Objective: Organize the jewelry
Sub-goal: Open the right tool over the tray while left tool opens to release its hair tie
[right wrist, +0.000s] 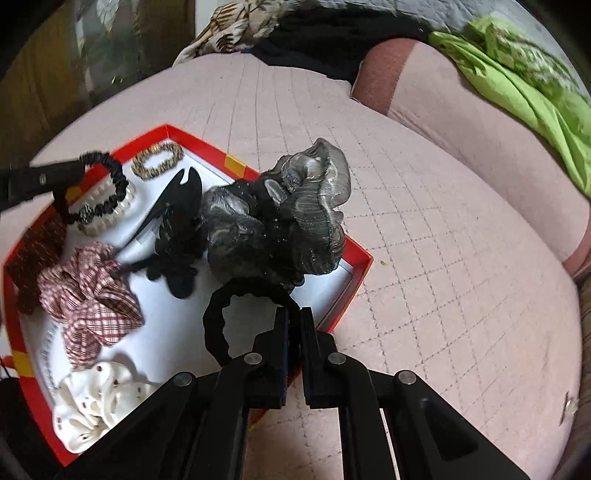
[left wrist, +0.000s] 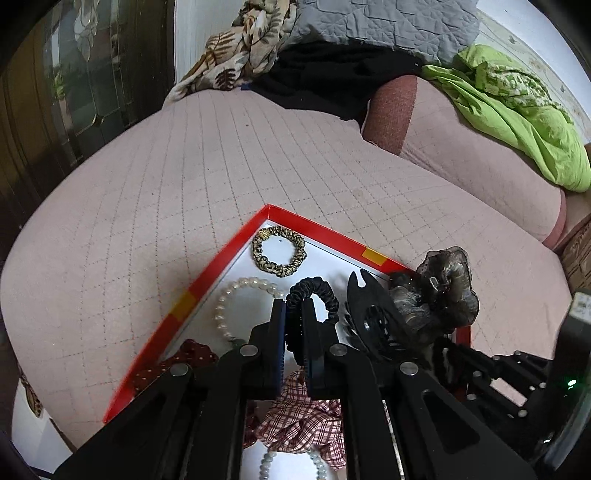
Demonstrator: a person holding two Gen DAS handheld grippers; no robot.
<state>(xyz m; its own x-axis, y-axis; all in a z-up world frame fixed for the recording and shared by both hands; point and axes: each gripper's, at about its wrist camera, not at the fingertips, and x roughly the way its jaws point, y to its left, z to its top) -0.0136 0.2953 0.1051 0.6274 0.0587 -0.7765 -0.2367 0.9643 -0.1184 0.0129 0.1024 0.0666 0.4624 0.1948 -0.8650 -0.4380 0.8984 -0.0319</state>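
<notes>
A red-rimmed tray [left wrist: 325, 229] [right wrist: 207, 142] with a white floor lies on a pink quilted bed. My left gripper [left wrist: 294, 308] [right wrist: 68, 184] is shut on a thin black satin scrunchie [left wrist: 317, 291] [right wrist: 110, 192] and holds it above the tray. My right gripper [right wrist: 294, 314] is shut on a black hair band [right wrist: 221, 306] attached to a large grey organza scrunchie [right wrist: 295, 218] [left wrist: 439, 291], over the tray's right rim. In the tray lie a gold-black scrunchie [left wrist: 279, 251] [right wrist: 159, 159], a pearl bracelet [left wrist: 236, 299], a black hair clip [left wrist: 369, 310] [right wrist: 173, 206] and a plaid scrunchie [left wrist: 306, 417] [right wrist: 88, 295].
A white dotted scrunchie [right wrist: 96, 398] and a dark red dotted bow [left wrist: 173, 362] [right wrist: 33, 254] also lie in the tray. A pale bead bracelet [left wrist: 291, 461] sits at its near end. Green cloth [left wrist: 517, 110], a grey quilt [left wrist: 388, 26] and a pink pillow [left wrist: 480, 155] lie at the back.
</notes>
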